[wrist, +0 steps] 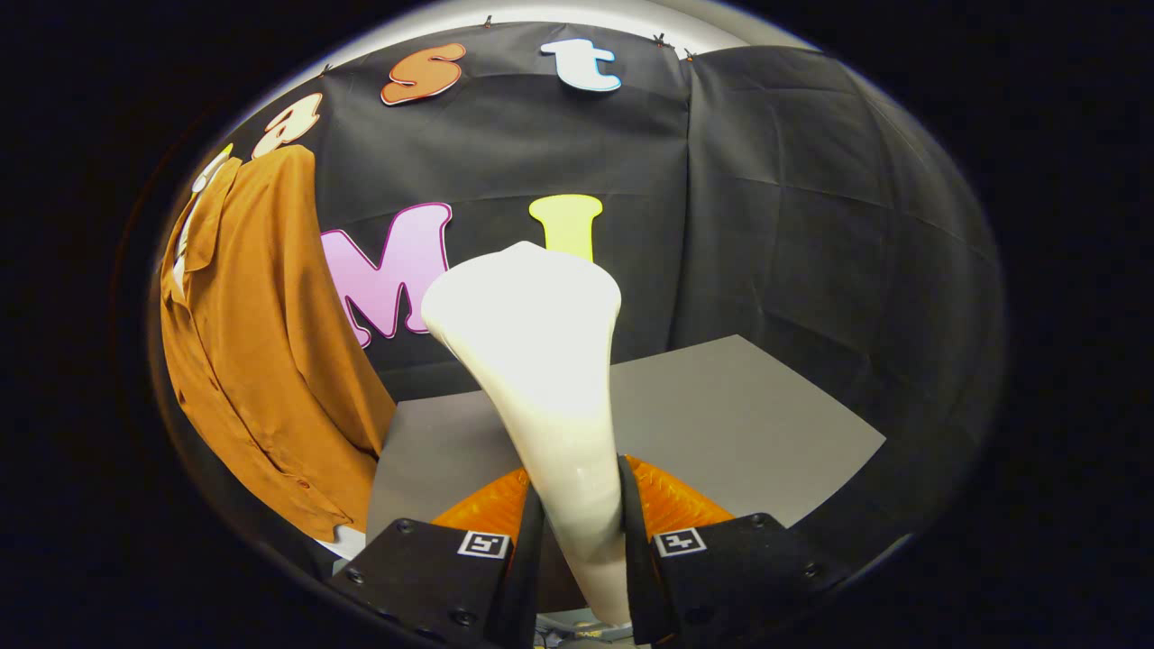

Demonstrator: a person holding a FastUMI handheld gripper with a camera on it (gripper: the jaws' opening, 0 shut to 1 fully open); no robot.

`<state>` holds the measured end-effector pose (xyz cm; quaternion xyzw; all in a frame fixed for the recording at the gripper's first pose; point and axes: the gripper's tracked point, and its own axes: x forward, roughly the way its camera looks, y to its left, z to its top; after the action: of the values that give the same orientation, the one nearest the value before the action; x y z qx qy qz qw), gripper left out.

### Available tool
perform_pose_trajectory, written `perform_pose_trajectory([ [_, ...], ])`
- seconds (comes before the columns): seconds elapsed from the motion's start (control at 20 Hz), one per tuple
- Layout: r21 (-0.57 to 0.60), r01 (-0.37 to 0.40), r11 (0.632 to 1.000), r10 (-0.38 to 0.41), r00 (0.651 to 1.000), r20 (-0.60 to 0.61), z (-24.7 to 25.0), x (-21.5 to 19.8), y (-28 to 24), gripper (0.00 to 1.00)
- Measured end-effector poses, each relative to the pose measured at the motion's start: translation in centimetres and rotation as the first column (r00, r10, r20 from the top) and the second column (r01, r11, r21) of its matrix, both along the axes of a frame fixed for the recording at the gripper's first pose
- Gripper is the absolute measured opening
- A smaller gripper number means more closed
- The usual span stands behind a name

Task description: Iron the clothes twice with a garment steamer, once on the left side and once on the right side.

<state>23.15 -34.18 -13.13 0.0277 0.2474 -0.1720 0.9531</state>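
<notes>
We see the tongs point(579, 518) clamped on the garment steamer point(550, 388), with both fingers pressing against its narrow handle, one on each side. The steamer is cream-white and glossy; it rises from between the fingers and widens into a broad head that stands above and ahead of them, tilted slightly to the left. Beneath the steamer lies the counter point(748, 415), covered by a flat grey sheet with dark cloth around it. Off to the left of the steamer, well apart from it, we find the clothes: a rust-orange shirt point(261, 351) hanging upright against the booth's dark wall, its collar at the top and its button placket running down the front. The shirt's lower hem reaches down beside the left edge of the grey sheet.
</notes>
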Motion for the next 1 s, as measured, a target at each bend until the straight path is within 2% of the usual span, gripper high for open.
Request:
perform_pose_trajectory([
  [0.2,-0.015,-0.004,1.0,0.004,1.0,0.02,0.7,-0.1,4.7,0.43],
  [0.65,-0.063,-0.093,0.994,0.098,0.992,0.083,2.6,1.0,19.3,0.43],
  [1.0,-0.104,-0.098,0.99,0.11,0.986,0.127,3.7,1.6,26.1,0.43],
])
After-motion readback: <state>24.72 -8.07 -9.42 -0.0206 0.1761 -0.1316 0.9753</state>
